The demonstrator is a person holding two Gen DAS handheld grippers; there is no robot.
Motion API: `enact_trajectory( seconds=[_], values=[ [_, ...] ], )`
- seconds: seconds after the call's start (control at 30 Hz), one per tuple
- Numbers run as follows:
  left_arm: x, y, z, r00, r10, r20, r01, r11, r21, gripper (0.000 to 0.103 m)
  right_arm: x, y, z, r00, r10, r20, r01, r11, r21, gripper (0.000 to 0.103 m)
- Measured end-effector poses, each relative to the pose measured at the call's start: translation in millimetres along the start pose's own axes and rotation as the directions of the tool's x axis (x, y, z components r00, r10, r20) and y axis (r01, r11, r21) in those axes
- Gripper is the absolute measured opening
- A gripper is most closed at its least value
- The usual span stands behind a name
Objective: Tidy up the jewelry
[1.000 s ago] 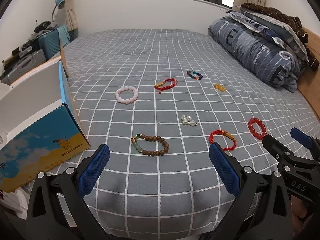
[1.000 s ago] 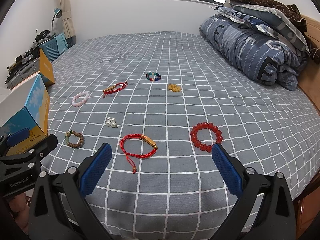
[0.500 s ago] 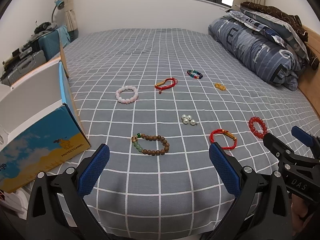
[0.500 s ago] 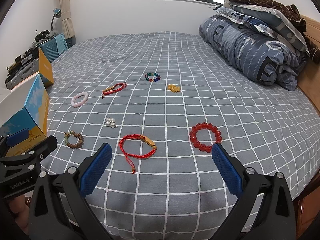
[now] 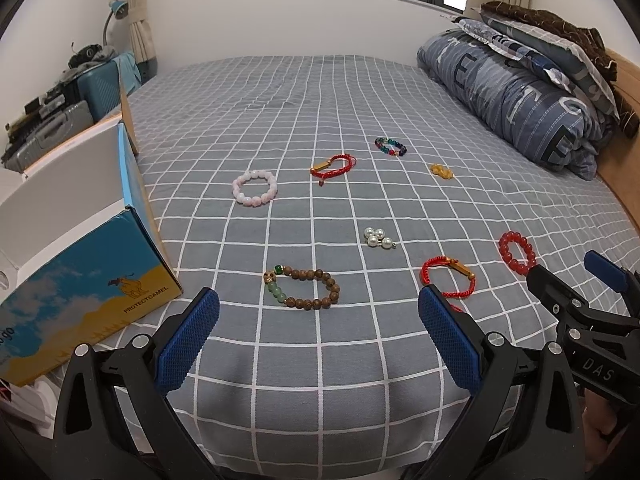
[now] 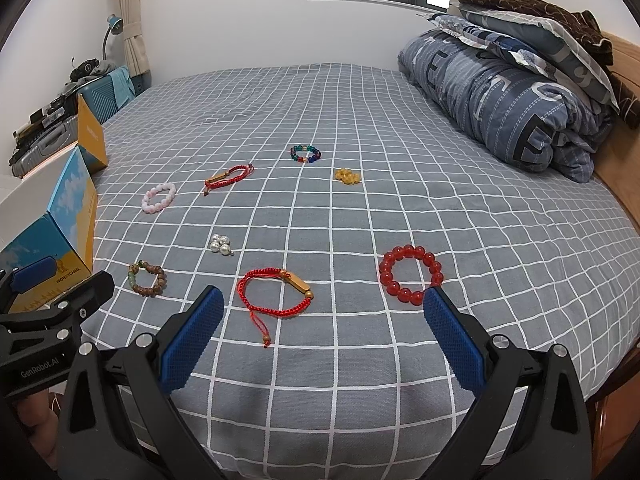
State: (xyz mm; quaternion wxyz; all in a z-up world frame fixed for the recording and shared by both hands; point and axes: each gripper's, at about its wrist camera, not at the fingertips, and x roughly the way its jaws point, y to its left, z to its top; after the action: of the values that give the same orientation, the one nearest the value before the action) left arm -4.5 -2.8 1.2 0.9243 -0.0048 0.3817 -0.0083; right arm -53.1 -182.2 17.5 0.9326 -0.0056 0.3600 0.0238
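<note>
Scattered well apart across grey checked bed sheet (image 5: 320,100): brown wooden bead bracelet (image 5: 306,289), red cord bracelet with gold bar (image 6: 276,292), red glossy bead bracelet (image 6: 410,274). Left gripper (image 5: 318,336) and right gripper (image 6: 324,334) hovering, jaws spread wide, empty, likely choosing a first pick.

Home bedroom: bed (image 5: 320,92), folded duvet (image 5: 516,96), curtains (image 5: 140,12), probably suitcases (image 5: 96,84).

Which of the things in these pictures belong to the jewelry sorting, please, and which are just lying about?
For the job: pink bead bracelet, wooden bead bracelet, pearl cluster, two red cord bracelets, red bead bracelet, multicolour bracelet, amber piece, open box.

Lying about: folded duvet, suitcases, desk lamp.
</note>
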Motion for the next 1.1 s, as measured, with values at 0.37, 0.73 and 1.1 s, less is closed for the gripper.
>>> enact_trajectory(
  seconds=[0.37,0.73,1.1],
  values=[
    [0.9,-1.9,0.4,1.000,0.006,-0.003,-0.006,1.000,0.004,0.097,-0.4,-2.6,2.2,1.000,0.002,0.001,-0.002,1.000,0.002,0.096],
    [0.3,1.8,7.9,1.000,0.011,-0.014,-0.012,1.000,-0.007,0.097,-5.7,-7.3,7.7,1.000,0.004,0.000,-0.004,1.000,0.006,0.096],
    [3.4,1.7,57.2,1.000,-0.005,-0.003,0.005,1.000,-0.021,0.097,-8.6,-26.4,52.9,0.999,-0.029,0.016,0.028,0.999,0.019,0.096]
  ],
)
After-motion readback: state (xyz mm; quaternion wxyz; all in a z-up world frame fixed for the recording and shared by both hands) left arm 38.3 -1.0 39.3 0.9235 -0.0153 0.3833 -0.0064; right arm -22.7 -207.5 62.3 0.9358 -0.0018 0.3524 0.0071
